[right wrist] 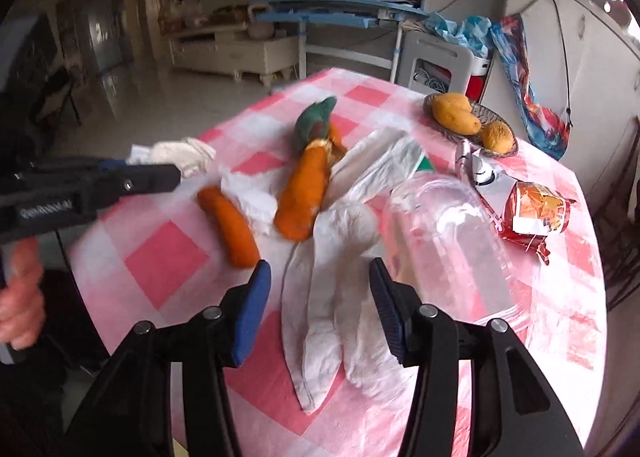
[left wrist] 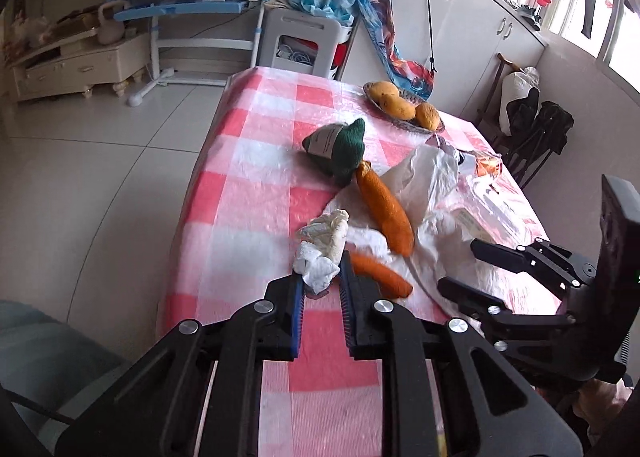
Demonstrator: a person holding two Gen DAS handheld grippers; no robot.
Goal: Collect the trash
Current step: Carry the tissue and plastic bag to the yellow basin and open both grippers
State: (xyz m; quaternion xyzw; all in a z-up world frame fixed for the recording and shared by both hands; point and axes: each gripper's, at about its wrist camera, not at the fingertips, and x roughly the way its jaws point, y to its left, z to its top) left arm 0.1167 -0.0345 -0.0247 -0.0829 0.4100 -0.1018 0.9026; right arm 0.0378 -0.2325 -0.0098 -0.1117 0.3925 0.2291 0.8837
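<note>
Blue pads of the left tool (left wrist: pixel 322 289) pinch a crumpled tissue (left wrist: pixel 322 245); the right tool (right wrist: pixel 320 309) hangs spread over the white plastic bag (right wrist: pixel 352 257), running toward twelve o'clock.

Right gripper (right wrist: pixel 320 309), jaws apart, above white plastic bag (right wrist: pixel 340 277) on checked tablecloth (right wrist: pixel 160 269)

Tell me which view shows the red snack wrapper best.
Right wrist: the red snack wrapper lies crumpled in full view beside the fruit basket. In the left wrist view only an orange sliver shows behind the white plastic bag.
</note>
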